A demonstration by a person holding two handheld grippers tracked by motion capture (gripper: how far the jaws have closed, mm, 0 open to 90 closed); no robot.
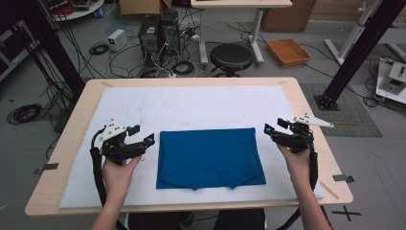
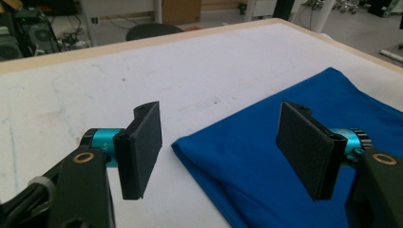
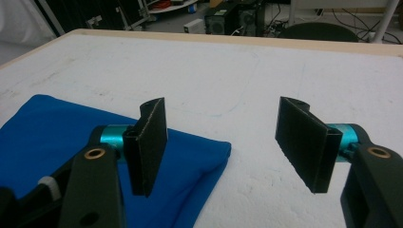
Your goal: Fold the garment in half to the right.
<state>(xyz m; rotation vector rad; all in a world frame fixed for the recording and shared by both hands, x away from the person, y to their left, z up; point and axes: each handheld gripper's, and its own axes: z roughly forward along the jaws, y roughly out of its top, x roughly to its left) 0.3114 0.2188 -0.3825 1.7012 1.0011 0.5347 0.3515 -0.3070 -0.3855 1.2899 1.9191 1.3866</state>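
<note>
A folded blue cloth (image 1: 209,158) lies flat on the white mat (image 1: 191,105), toward the near side of the wooden table (image 1: 306,110). My left gripper (image 1: 143,134) hovers just left of the cloth's far-left corner, jaws wide apart. In the left gripper view that corner of the cloth (image 2: 266,156) lies below and between the jaws of the left gripper (image 2: 221,152), untouched by either pad. My right gripper (image 1: 274,127) sits just right of the far-right corner, also open. In the right gripper view the cloth's corner (image 3: 47,128) lies under the left jaw of the right gripper (image 3: 223,147), and nothing is gripped.
Bare white mat stretches beyond the cloth to the table's far edge. On the floor behind the table are a black stool (image 1: 231,56), computer towers (image 1: 158,33) with tangled cables, and an orange tray (image 1: 288,51). Black frame posts stand at both far sides.
</note>
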